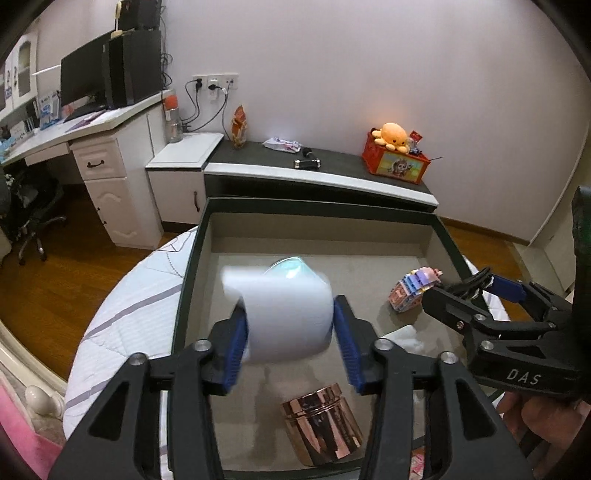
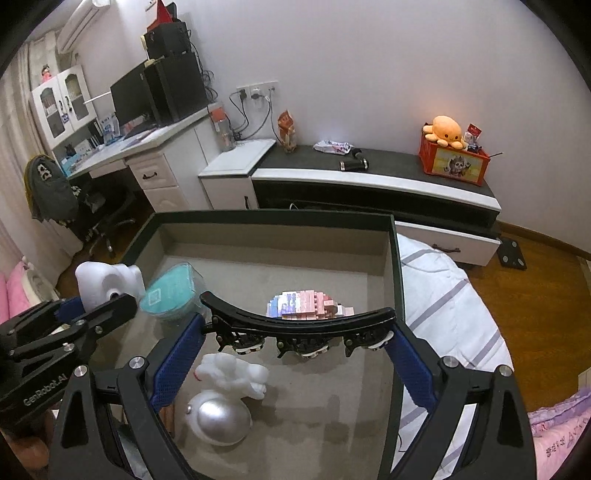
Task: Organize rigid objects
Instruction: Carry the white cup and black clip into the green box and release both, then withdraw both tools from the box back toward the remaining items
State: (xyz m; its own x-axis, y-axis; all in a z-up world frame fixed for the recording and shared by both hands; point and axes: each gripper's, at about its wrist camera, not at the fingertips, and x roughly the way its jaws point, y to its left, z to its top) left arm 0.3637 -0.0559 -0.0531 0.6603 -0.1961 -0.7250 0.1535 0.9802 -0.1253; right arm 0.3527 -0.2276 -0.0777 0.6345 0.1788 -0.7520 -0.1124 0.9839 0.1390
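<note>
my left gripper [image 1: 290, 332] clamps the white camera [image 1: 284, 314] over the tray [image 1: 317, 218]; my right gripper [image 2: 295, 347] pinches the black hair clip [image 2: 295, 319] endwise, so it could twist loose onto the white figurine [image 2: 231, 374].

Pale wall [image 2: 369, 55] standing behind; wooden floor [image 1: 55, 288] showing below; white desk [image 1: 92, 133] sitting left; low black-and-white cabinet [image 2: 369, 181] running along wall; air conditioner [image 2: 79, 22] hanging upper left.
</note>
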